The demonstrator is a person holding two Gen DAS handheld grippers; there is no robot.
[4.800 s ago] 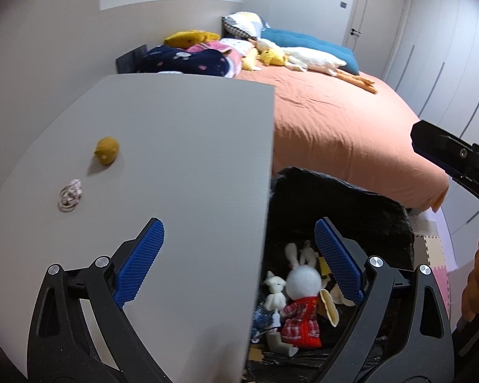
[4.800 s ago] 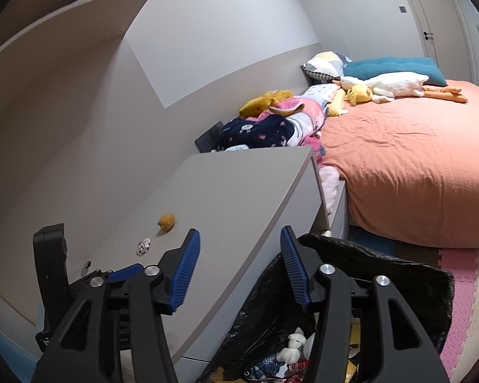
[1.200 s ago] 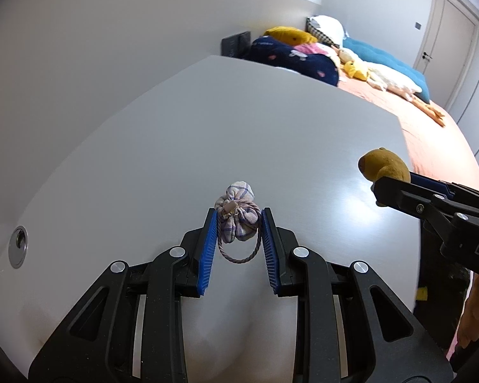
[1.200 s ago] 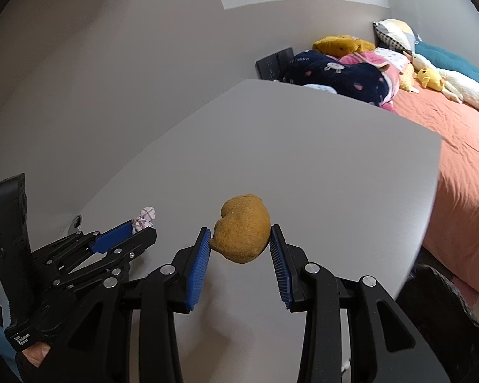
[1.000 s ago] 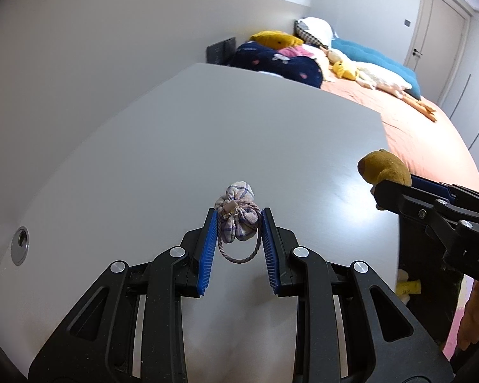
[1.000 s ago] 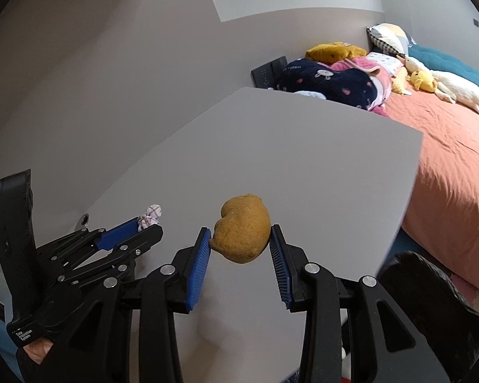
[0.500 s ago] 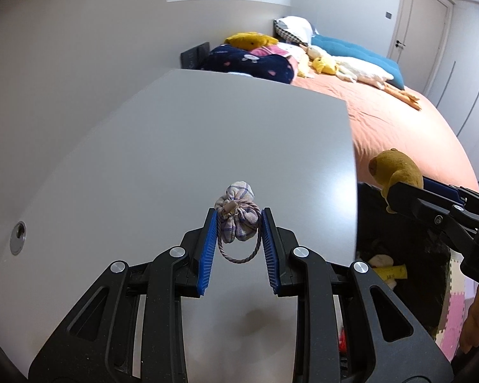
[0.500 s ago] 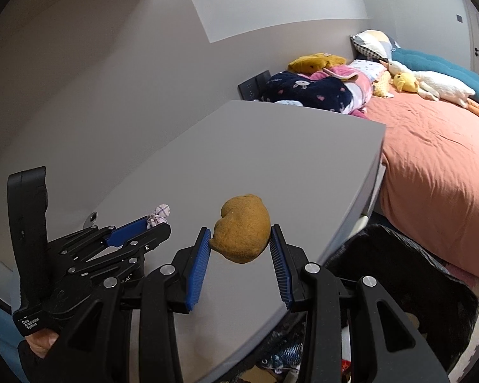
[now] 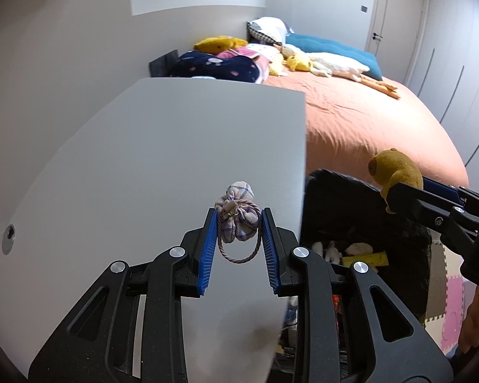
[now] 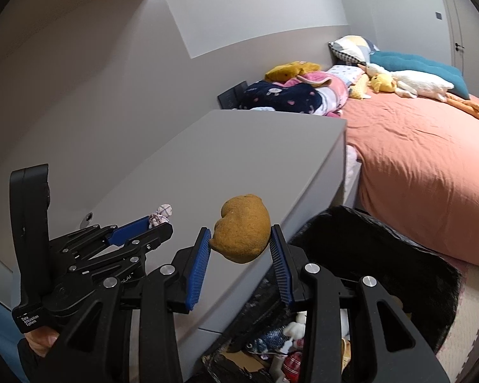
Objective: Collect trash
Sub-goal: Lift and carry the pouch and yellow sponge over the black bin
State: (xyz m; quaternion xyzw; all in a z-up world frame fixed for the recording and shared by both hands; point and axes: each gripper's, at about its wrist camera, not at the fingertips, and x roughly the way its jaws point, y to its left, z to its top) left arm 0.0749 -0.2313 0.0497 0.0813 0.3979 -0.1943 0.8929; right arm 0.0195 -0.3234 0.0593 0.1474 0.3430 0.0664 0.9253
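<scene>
Over the grey desk, left wrist view: left gripper pinches a small checked cloth pouch between its blue pads. Pouch sits at the fingertips, knot end at 12 o'clock, cord loop hanging toward 6 o'clock between the fingers. Pads press both flanks of the pouch; it is lifted off the desk surface.

- Black trash bag stands at 3 o'clock of the left gripper, just past the desk's edge. Its mouth gapes; small soft toys and a yellow scrap lie inside.
- Right gripper enters from 3 o'clock in this view, carrying a mustard-yellow plush lump above the bag's far rim.

Right wrist view:
- Right gripper clamps the mustard-yellow plush lump between its pads, lump bulging out toward 12 o'clock beyond the tips.
- Trash bag opens at 4 o'clock of the lump, close beside the desk's corner.
- Left gripper lies at 9 o'clock, the pouch showing at its tip, over the desk.
- Orange bed at 2 o'clock, with stuffed animals and pillows at its head.
</scene>
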